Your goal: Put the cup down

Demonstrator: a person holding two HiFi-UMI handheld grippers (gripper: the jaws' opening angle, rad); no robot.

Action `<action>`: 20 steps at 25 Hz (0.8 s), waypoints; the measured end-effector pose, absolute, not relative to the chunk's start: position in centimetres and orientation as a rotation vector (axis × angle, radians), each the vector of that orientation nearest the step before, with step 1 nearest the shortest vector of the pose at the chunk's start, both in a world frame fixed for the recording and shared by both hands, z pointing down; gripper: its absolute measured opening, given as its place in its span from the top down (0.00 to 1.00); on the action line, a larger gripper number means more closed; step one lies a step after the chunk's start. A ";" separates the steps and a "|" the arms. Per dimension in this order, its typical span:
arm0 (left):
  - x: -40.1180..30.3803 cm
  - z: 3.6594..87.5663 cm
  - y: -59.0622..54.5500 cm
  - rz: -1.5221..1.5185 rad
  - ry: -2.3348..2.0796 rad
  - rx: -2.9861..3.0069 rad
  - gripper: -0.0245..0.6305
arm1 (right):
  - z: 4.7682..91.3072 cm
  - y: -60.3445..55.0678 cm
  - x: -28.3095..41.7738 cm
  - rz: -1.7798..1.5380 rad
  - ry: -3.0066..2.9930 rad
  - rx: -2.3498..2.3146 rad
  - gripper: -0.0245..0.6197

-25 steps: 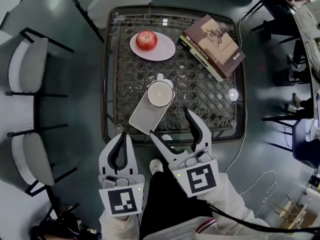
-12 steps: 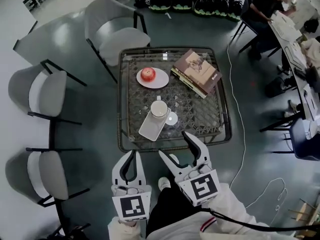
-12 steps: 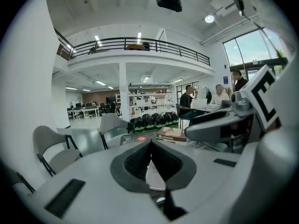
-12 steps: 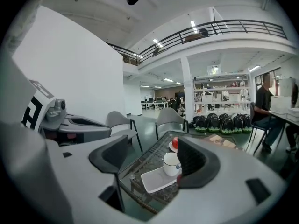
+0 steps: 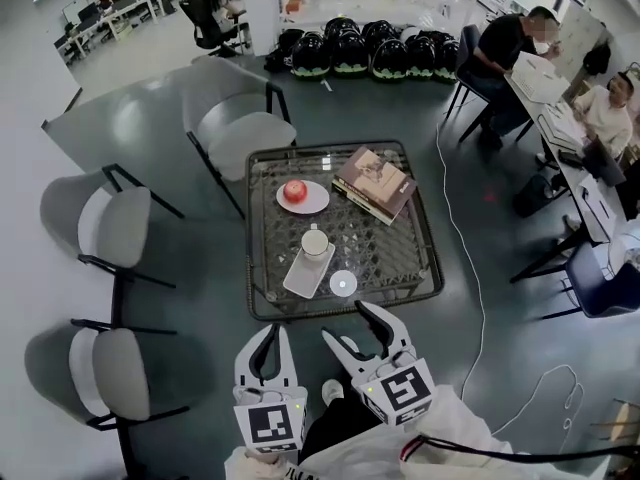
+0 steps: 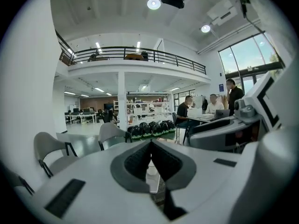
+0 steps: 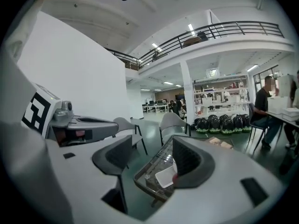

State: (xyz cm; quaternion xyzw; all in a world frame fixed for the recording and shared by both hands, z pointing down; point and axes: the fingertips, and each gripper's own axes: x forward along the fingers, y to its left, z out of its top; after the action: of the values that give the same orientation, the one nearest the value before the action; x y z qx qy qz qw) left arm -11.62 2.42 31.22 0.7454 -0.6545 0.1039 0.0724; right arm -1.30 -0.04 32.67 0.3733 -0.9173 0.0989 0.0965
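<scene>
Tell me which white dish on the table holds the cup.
The rectangular tray: the cup stands on its far end. The round plate farther back carries a red apple instead.

Lighting is bright and even, from ceiling lamps (image 6: 153, 3) and a window (image 6: 247, 55) at upper right. Gripper views show fisheye distortion, black corners, soft foreground.
</scene>
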 end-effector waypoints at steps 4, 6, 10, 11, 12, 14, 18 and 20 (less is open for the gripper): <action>-11.0 28.7 4.4 0.302 -1.957 2.278 0.95 | 30.1 2.2 -0.4 0.290 -2.732 1.118 0.53; -10.4 27.7 5.5 0.281 -1.944 2.296 0.95 | 29.0 3.2 0.0 0.264 -2.737 1.111 0.57; -9.2 26.4 7.8 0.275 -1.902 2.332 0.95 | 27.4 5.2 0.5 0.259 -2.746 1.114 0.63; -9.0 26.2 8.2 0.277 -1.892 2.339 0.95 | 26.9 5.6 0.5 0.252 -2.749 1.121 0.66; -8.8 26.1 8.5 0.278 -1.884 2.345 0.95 | 26.5 5.9 0.6 0.241 -2.750 1.129 0.67; -8.4 25.9 9.0 0.276 -1.874 2.352 0.95 | 26.0 6.5 0.9 0.229 -2.747 1.143 0.71; -7.5 25.2 9.0 0.256 -1.864 2.363 0.95 | 26.0 7.0 1.6 0.255 -2.739 1.168 0.78; -7.1 24.7 8.6 0.253 -1.857 2.374 0.95 | 25.6 6.9 1.8 0.249 -2.740 1.183 0.82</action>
State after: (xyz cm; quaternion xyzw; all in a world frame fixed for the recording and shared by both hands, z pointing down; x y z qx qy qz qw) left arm -7.06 8.61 24.73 0.7836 -0.6128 0.0836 0.0587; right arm 1.82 6.89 25.58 0.3941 -0.9124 0.0829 0.0733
